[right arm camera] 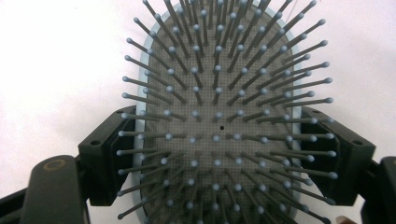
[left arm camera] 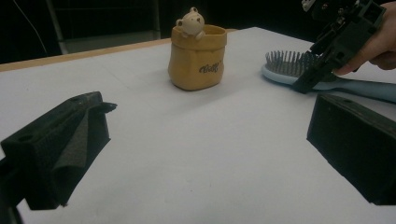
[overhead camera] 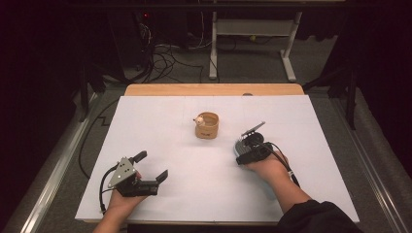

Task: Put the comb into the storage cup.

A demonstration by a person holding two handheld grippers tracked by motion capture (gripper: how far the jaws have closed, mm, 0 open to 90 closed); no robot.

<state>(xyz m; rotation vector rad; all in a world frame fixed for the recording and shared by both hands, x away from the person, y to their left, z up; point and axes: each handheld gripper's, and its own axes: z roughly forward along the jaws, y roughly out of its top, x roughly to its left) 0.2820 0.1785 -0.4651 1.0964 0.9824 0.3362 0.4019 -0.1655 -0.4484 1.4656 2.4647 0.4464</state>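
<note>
A light blue hairbrush lies bristles up on the white sheet, right of centre. My right gripper reaches over it from the near side. In the right gripper view the brush head sits between the two black jaws of this gripper, whose pads touch the rim on both sides. The left gripper view shows the brush flat on the sheet with the right gripper on it. My left gripper rests near the front left, wide open, nothing between its jaws.
A tan bag-shaped pot with a small bear figure on its rim stands mid-table, just left of the brush. The white sheet covers a wooden table. Table legs and cables lie on the floor beyond the far edge.
</note>
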